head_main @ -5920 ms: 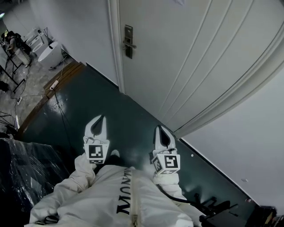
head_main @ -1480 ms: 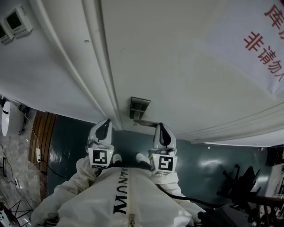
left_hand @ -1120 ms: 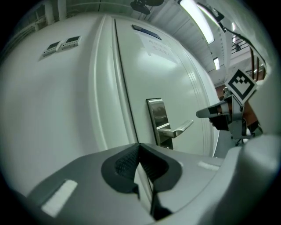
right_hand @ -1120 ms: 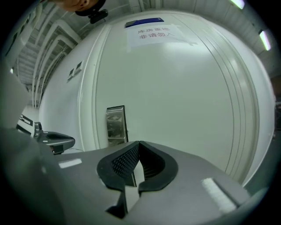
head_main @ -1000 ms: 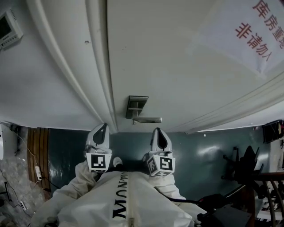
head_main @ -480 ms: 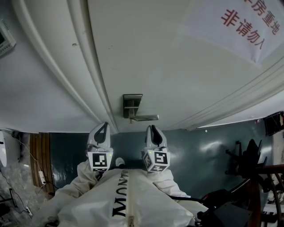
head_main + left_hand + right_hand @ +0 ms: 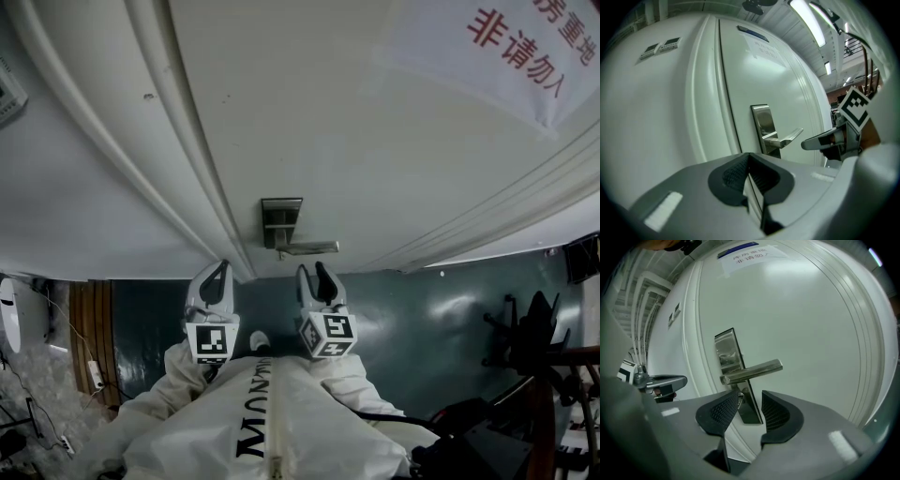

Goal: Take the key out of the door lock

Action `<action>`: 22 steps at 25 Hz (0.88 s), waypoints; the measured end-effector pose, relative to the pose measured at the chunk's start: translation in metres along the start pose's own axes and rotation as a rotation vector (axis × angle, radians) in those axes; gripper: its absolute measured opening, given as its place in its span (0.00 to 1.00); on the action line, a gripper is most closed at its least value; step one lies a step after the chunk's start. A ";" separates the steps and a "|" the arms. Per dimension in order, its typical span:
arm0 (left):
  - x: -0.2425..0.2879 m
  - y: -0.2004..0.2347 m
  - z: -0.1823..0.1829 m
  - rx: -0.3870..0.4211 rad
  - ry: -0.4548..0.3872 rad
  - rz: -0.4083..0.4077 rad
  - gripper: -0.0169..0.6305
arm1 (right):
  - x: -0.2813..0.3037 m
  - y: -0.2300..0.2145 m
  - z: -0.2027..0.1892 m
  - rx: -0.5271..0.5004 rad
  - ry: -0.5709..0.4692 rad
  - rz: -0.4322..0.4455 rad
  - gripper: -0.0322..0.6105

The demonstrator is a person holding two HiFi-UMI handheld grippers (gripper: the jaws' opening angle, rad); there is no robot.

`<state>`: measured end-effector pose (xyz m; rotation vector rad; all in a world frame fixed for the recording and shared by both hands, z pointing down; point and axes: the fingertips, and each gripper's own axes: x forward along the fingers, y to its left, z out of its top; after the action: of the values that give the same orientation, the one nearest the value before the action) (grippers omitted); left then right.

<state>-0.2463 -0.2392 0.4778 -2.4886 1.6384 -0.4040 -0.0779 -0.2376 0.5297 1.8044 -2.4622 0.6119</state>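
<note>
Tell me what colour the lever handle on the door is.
The lever handle is silver, shiny metal. The right gripper view shows it best.

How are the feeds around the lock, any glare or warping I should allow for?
Head view: dim, bluish, door mouldings bowed by the lens, lock plate small. Right gripper view: fisheye, dark corners, handle sharp with a bright sheen, key tiny. Left gripper view: ceiling light blown out.

The door (image 7: 356,131) was white, its lock plate (image 7: 280,216) and handle (image 7: 311,248) brushed silver, the floor (image 7: 441,309) dark teal, the sign (image 7: 506,47) white with red characters, and the person's suit (image 7: 323,417) white with black lettering.
</note>
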 end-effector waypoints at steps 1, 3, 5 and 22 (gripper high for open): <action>-0.001 0.001 -0.002 0.001 0.010 0.002 0.03 | 0.003 0.002 -0.002 0.023 0.005 0.016 0.27; -0.004 0.005 -0.005 0.000 0.022 0.009 0.03 | 0.009 0.007 -0.008 0.098 0.014 0.054 0.28; -0.006 0.008 -0.007 -0.001 0.027 0.015 0.03 | 0.017 0.011 -0.013 0.212 0.024 0.094 0.29; -0.015 0.027 -0.016 0.002 0.043 0.040 0.03 | 0.058 0.016 -0.042 1.044 -0.004 0.237 0.30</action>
<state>-0.2801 -0.2359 0.4838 -2.4583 1.7001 -0.4573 -0.1205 -0.2723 0.5784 1.6380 -2.5465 2.2135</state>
